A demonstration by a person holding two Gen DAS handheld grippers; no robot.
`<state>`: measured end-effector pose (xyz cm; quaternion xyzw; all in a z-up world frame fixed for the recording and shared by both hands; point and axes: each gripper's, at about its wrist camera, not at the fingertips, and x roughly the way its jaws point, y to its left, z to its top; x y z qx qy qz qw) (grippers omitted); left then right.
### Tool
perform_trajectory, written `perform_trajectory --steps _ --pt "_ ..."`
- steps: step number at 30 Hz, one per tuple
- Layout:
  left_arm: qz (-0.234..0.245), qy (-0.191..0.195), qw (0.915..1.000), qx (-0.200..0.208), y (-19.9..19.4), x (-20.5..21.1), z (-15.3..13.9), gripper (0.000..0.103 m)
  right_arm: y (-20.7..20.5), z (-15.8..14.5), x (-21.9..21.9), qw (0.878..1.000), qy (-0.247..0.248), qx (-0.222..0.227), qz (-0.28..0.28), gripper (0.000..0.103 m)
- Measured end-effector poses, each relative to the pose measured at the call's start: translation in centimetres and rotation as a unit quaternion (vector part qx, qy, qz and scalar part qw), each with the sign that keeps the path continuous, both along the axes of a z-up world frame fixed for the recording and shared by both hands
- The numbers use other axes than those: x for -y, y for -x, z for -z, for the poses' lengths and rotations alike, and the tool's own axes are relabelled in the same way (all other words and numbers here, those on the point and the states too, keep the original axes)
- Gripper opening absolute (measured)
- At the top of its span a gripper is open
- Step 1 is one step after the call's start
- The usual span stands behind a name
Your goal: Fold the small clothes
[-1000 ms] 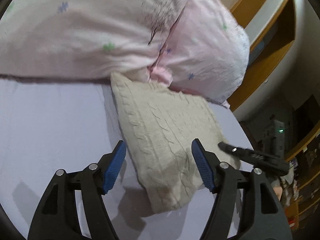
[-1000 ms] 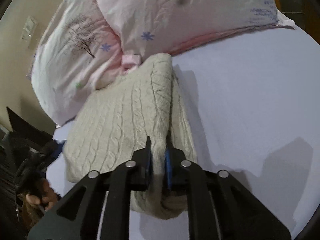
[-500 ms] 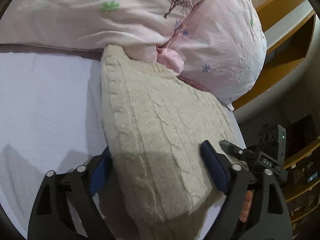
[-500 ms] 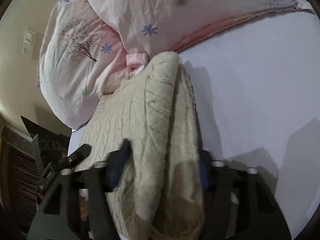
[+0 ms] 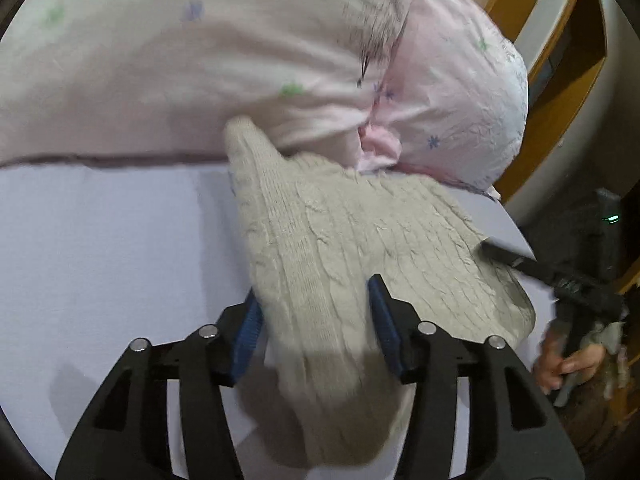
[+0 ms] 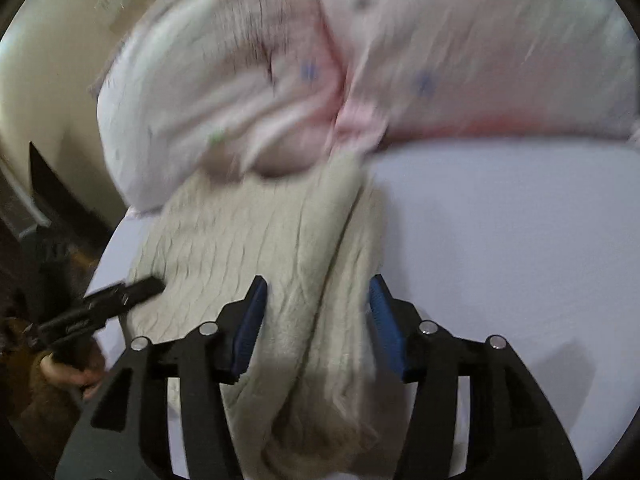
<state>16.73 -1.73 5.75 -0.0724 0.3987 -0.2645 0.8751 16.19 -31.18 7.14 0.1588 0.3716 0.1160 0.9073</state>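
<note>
Lavender bed sheet [image 5: 100, 240] carries everything; two pale pink pillows [image 5: 200, 60] lie along its far side. Landmark: the pillows.

Cream cable-knit sweater [image 5: 340, 248], already folded into a thick stack, lies on the sheet with its far end touching the pillows where the two meet. Long axis runs from the pillows straight back toward both claws, so each claw meets a near end of the stack head-on.

Left claw [image 5: 316, 320]: jaws apart, straddling the near end on the side away from the other claw; blue pads look close against the knit, no firm pinch visible. Right claw [image 6: 318, 320]: jaws apart, straddling the other long edge, where a deep crease shows two layers side by side. Both equally near.

Sweater appearance: soft, bulky, ribbed cables running lengthwise, edges rounded, nearest end sagging between the fingers. Right-wrist view blurred.
</note>
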Motion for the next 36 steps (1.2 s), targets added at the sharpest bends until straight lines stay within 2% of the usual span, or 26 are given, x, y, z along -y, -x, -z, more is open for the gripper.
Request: perform_trajectory --steps 2,4,5,7,8,9,11,12,13,14,15,17,18,22,25,28,34,36 --pt "0.003 0.004 0.9993 0.037 2.1 0.0 -1.4 0.053 1.1 -1.2 -0.2 0.997 -0.059 0.015 -0.045 0.073" --pt "0.038 0.039 0.9972 0.050 4.4 0.4 -2.3 0.053 0.8 -0.8 -1.6 0.990 -0.099 -0.012 -0.101 0.079" --pt "0.053 0.046 0.9962 0.051 5.1 0.9 -2.4 0.055 0.3 0.1 -2.4 0.988 -0.100 -0.037 -0.114 0.081" --pt "0.081 0.033 0.9957 0.030 5.6 2.6 -1.2 0.057 -1.1 2.1 -2.8 0.993 -0.051 -0.076 -0.072 0.080" --pt "0.085 0.009 0.9962 0.018 5.3 3.4 -0.2 0.056 -2.1 3.3 -2.2 0.994 -0.057 -0.082 -0.052 0.076" --pt "0.086 -0.019 0.9960 0.011 4.9 4.2 1.0 0.056 -2.3 3.5 -1.6 0.994 -0.075 -0.069 -0.043 0.075" --pt "0.084 -0.038 0.9953 0.030 5.3 4.7 1.1 0.056 -1.9 2.9 -1.2 0.993 -0.089 -0.077 -0.034 0.074" --pt "0.083 -0.035 0.9955 0.028 5.9 4.4 0.5 0.056 -1.1 2.2 -1.2 0.993 -0.086 -0.069 -0.034 0.075" --pt "0.083 -0.021 0.9960 0.027 6.5 3.8 0.1 0.056 -0.2 1.5 -1.4 0.995 -0.074 -0.056 -0.034 0.079" --pt "0.079 -0.011 0.9964 0.028 7.0 3.3 -0.2 0.057 1.6 0.4 -1.4 0.998 -0.049 -0.031 -0.028 0.094" --pt "0.067 -0.003 0.9973 0.030 7.8 2.5 -0.4 0.058 2.6 -0.1 -1.1 0.999 -0.035 -0.016 -0.024 0.101" --pt "0.041 -0.001 0.9987 0.031 9.0 1.3 -0.5 0.072 5.0 -0.9 -1.0 1.000 0.001 0.011 -0.004 0.101" --pt "0.016 -0.004 0.9995 0.028 9.6 0.6 -0.3 0.075 6.2 -0.8 -0.4 1.000 0.017 0.012 0.007 0.101" --pt "-0.051 -0.049 0.9975 0.005 9.8 -0.3 1.3 0.086 8.1 1.6 -1.5 0.997 0.067 -0.041 0.017 0.101" --pt "-0.060 -0.082 0.9947 -0.017 9.0 0.2 2.4 0.087 7.8 3.8 -3.3 0.992 0.088 -0.090 0.018 0.101" --pt "-0.056 -0.095 0.9935 -0.027 8.2 1.1 3.1 0.088 7.5 5.3 -4.4 0.987 0.109 -0.112 0.023 0.101" --pt "-0.051 -0.133 0.9898 -0.009 8.4 2.4 3.3 0.099 7.6 6.0 -6.4 0.976 0.189 -0.103 0.029 0.101" --pt "-0.050 -0.155 0.9867 -0.011 8.5 2.9 3.4 0.102 7.5 6.3 -6.8 0.974 0.197 -0.103 0.028 0.101"
